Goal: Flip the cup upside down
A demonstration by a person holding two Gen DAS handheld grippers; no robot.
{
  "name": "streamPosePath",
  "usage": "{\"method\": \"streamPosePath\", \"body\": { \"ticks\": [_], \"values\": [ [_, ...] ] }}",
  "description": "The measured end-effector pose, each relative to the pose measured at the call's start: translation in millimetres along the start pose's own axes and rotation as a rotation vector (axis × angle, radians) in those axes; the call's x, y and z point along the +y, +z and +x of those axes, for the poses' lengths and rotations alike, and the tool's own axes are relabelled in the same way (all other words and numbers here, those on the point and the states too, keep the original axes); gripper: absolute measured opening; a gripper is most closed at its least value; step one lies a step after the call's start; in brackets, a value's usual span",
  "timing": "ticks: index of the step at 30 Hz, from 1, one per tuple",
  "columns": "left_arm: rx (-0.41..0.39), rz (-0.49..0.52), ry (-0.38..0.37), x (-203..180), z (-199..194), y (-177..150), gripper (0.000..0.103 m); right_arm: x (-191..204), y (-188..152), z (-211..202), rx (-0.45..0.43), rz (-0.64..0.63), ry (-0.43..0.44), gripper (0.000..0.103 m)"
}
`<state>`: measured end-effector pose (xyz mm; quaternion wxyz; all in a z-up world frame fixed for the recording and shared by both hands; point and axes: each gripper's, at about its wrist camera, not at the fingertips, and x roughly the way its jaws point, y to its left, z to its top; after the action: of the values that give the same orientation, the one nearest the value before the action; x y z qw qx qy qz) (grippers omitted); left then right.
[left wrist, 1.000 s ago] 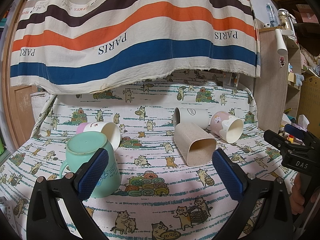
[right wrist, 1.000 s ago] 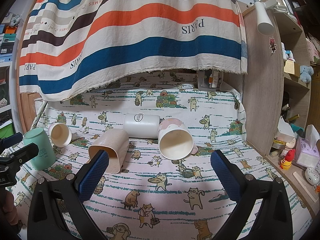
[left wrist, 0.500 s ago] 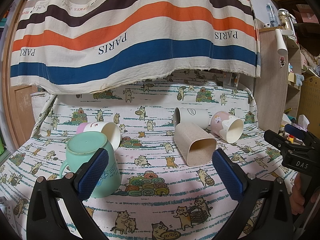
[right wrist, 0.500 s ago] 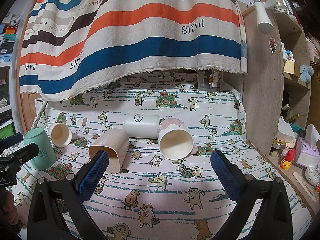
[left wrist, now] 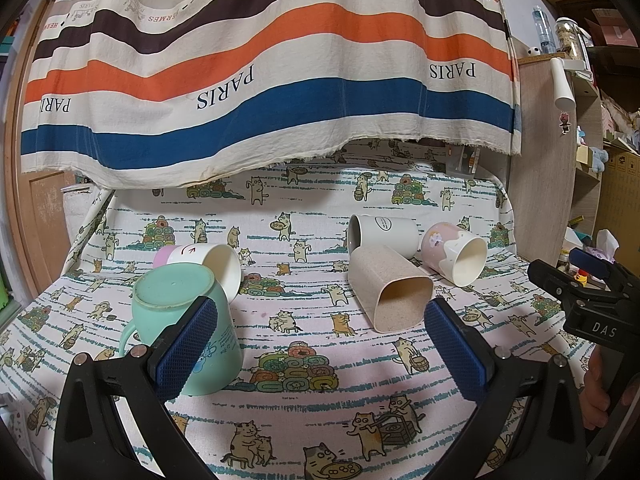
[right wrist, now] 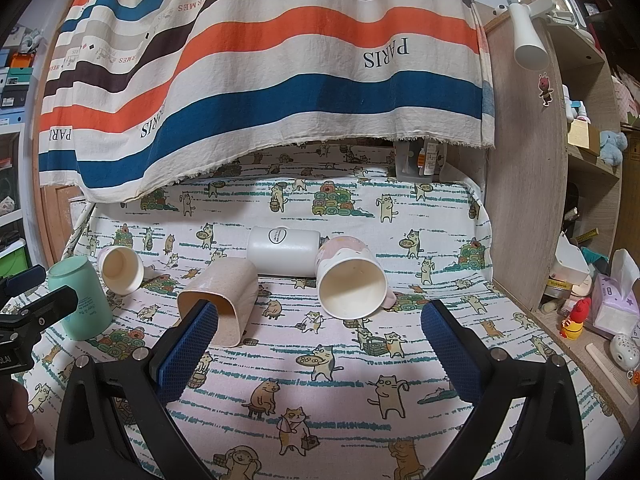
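- Left gripper (left wrist: 320,344): blue pads spread wide, nothing between them, touching nothing. Its left pad (left wrist: 186,348) overlaps the mint mug in the view; contact cannot be told.
- Mint mug (left wrist: 182,320): already upside down at the left of the cloth, base up, handle to the left.
- Small cup (left wrist: 208,258): on its side just behind the mint mug, mouth toward the camera.
- Beige cup (left wrist: 386,294): on its side mid-table, square mouth facing forward.
- White mug (left wrist: 384,234): on its side behind the beige cup, touching it.
- Pink cup (left wrist: 456,250): on its side at the right, beside the white mug.
- Right gripper (right wrist: 318,344): pads equally wide apart, holding nothing, hovering before the beige and pink cups.
- Cat-print cloth (right wrist: 320,400) covers the table; a striped "PARIS" cloth (left wrist: 260,80) hangs behind.
- Wooden shelves (right wrist: 524,200) with clutter stand at the right.
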<state>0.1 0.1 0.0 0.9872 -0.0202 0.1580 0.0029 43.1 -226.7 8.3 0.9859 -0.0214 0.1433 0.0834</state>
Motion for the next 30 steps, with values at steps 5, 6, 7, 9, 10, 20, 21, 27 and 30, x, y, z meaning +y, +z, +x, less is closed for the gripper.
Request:
{"method": "streamPosePath", "body": {
  "ticks": [5, 6, 7, 9, 10, 20, 21, 27, 30],
  "values": [
    [0.000, 0.000, 0.000, 0.0, 0.0, 0.0, 0.103, 0.0, 0.1, 0.0, 0.000, 0.000, 0.000, 0.102],
    [0.000, 0.000, 0.000, -0.1, 0.0, 0.0, 0.103, -0.1, 0.1, -0.1, 0.000, 0.000, 0.000, 0.102],
    [0.000, 0.000, 0.000, 0.0, 0.0, 0.0, 0.103, -0.1, 0.1, -0.2, 0.000, 0.000, 0.000, 0.102],
    [0.000, 0.000, 0.000, 0.0, 0.0, 0.0, 0.103, -0.1, 0.1, -0.3, 0.000, 0.000, 0.000, 0.102],
    [0.000, 0.000, 0.000, -0.1, 0.1, 0.0, 0.103, -0.1, 0.2, -0.3, 0.000, 0.000, 0.000, 0.102],
    [-0.003, 0.028, 0.014, -4.1, -2.7, -0.6, 0.103, 1.1, -0.5, -1.6, -0.001, -0.003, 0.012, 0.102],
    [0.002, 0.035, 0.035, -5.5, -2.4, -0.8, 0.103, 1.0, -0.5, -1.6, -0.002, -0.003, 0.015, 0.102],
    [0.031, 0.019, 0.044, -3.2, -3.3, 1.8, 0.103, -1.2, 0.4, -9.5, -0.020, -0.001, 0.038, 0.102],
    [0.008, -0.002, 0.056, 0.3, -14.0, 11.1, 0.103, -4.0, 9.1, -21.2, -0.028, -0.010, 0.033, 0.102]
  ]
}}
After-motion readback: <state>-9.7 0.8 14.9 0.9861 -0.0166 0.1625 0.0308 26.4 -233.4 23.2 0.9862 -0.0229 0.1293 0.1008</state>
